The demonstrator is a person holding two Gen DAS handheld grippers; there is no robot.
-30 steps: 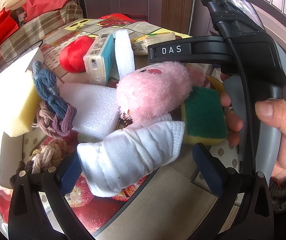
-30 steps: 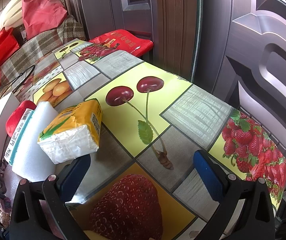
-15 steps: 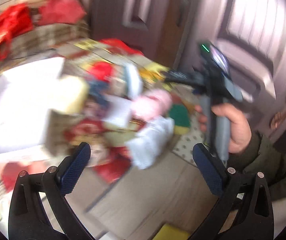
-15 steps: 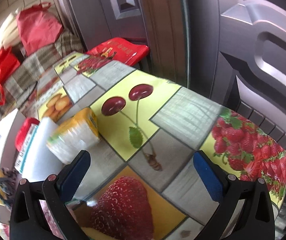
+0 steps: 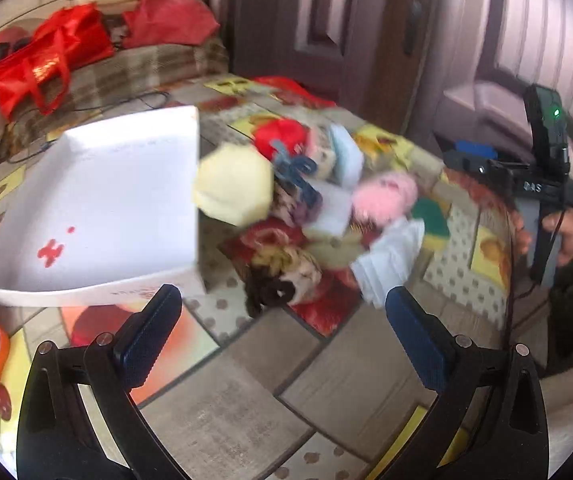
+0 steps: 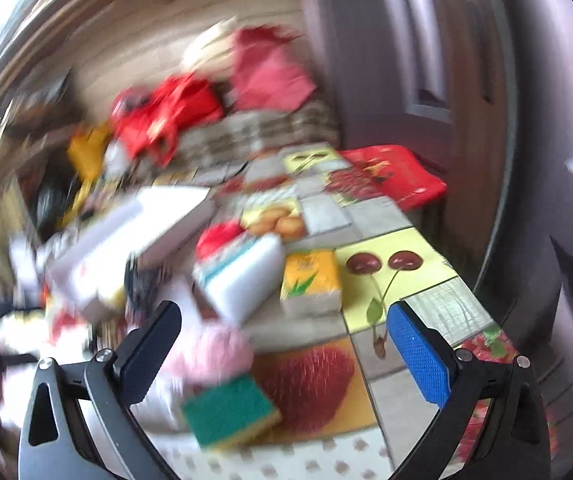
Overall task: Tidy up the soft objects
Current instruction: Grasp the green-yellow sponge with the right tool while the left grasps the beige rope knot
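Note:
A heap of soft things lies on the fruit-print table: a pink plush toy (image 5: 384, 196), a yellow sponge (image 5: 232, 186), a white cloth mask (image 5: 390, 260), a green scouring sponge (image 5: 432, 214), braided cords (image 5: 282, 272) and a red ball (image 5: 280, 136). My left gripper (image 5: 282, 336) hangs open, pulled back from the heap, nothing between its fingers. The right wrist view is blurred: my right gripper (image 6: 284, 352) is open above the green scouring sponge (image 6: 230, 410) and pink plush toy (image 6: 206, 354). A yellow tissue pack (image 6: 310, 284) and white foam block (image 6: 242, 280) lie further off.
An open white box (image 5: 98, 208) sits left of the heap. A person's hand (image 5: 566, 236) holds the other gripper at the table's right edge. Red bags (image 5: 46, 60) and a checked cloth lie behind the table; a dark door stands beyond.
My left gripper has drawn back and up from the heap, so the white box now shows whole. My right gripper has swung left and back, now facing the heap.

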